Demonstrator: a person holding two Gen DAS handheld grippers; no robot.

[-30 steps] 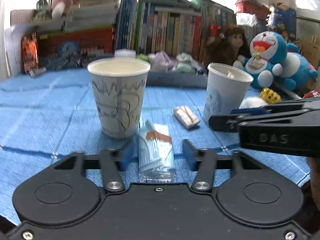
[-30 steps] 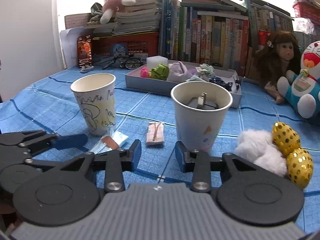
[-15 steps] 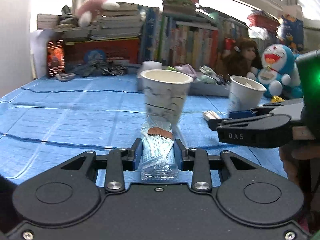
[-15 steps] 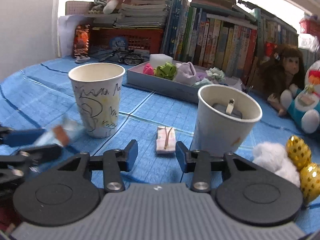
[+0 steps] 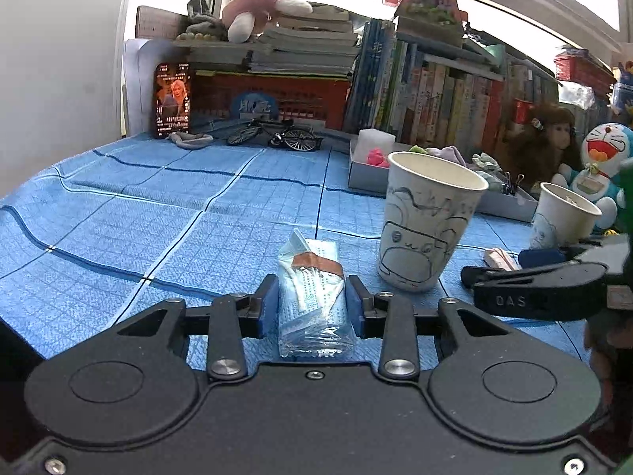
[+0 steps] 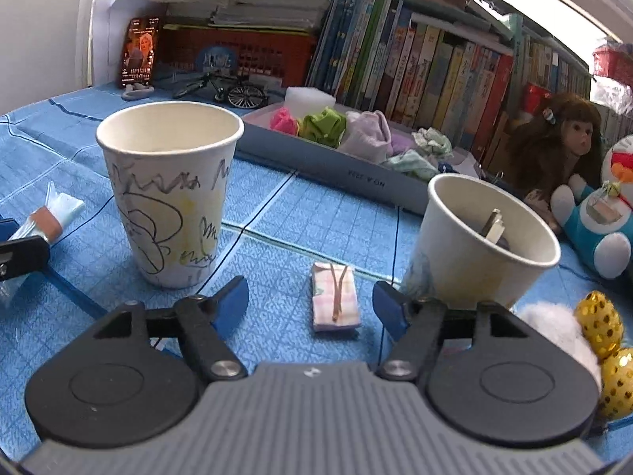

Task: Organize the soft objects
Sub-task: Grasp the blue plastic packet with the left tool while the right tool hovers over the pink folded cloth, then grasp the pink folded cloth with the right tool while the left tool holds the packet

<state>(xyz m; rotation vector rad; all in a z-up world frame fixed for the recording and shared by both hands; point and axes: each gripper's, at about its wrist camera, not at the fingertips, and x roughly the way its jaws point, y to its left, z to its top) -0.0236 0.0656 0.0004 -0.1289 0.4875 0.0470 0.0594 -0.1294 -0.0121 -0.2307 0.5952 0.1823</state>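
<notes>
On the left, a sealed pack of blue face masks [image 5: 312,297] is pinched between the blue pads of the left gripper [image 5: 311,304], its long axis running straight ahead along the fingers; the scribbled paper cup [image 5: 427,221] stands just ahead and to the right of it, and is judged the likely place for it. In the right wrist view the small folded pink-and-white tissue pack [image 6: 335,301] lies on the blue cloth [image 6: 277,213] directly ahead of the right gripper [image 6: 310,304], between the spread fingertips but untouched, its long axis pointing away, nearly in line with the fingers. This gripper is much the nearer to it. To the right stands the second paper cup [image 6: 474,245] with a charger plug inside. Against a second ago, the mask pack is now clamped rather than lying loose, and the right jaws have just been opening, with the tissue pack now centred between them
</notes>
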